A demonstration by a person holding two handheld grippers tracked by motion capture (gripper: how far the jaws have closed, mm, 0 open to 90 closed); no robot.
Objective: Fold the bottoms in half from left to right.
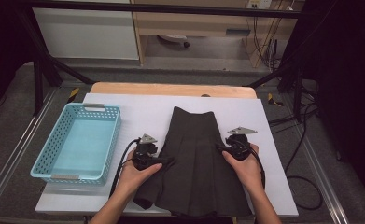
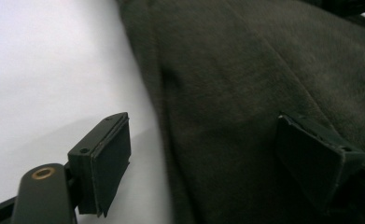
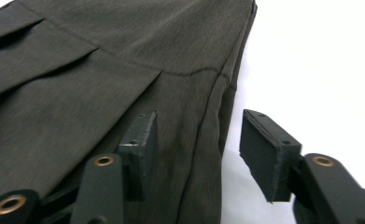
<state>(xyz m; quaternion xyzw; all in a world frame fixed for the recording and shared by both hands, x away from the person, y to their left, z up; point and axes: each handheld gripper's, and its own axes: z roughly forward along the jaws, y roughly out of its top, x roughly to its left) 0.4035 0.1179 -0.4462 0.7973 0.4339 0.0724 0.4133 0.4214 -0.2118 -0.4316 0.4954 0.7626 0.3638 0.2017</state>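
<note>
While the high view takes in the whole bench, the largest item is the white table top (image 1: pixel 138 109), with a strip of bare wood along its far edge. On it lies a dark grey pleated skirt (image 1: pixel 196 158), waistband away from the person, hem spreading toward the near edge; its near-left corner is rumpled and folded over. To the left of the skirt, well apart from it, sits a light blue perforated basket (image 1: pixel 54 140), nothing in it.

Both hands come in from below. The left gripper (image 1: pixel 164 163) is at the skirt's left edge; the right gripper (image 1: pixel 219 148) is at the right edge, slightly farther up the garment.

The gripper views add jaw detail that the high view lacks. Left gripper view: the left gripper (image 2: pixel 203 158) has its jaws spread wide, straddling the skirt (image 2: pixel 245 84) edge, one pad over the white surface, the other over cloth. Pads do not press on fabric: released. Image is soft; contact with the cloth underneath cannot be judged.

Right gripper view: the right gripper (image 3: pixel 196 149) has its jaws parted, also straddling the edge seam of the skirt (image 3: pixel 101 70). One pad sits over fabric, the other over the table. Stitch line and pleat folds are sharp here. Nothing clamped: released.
</note>
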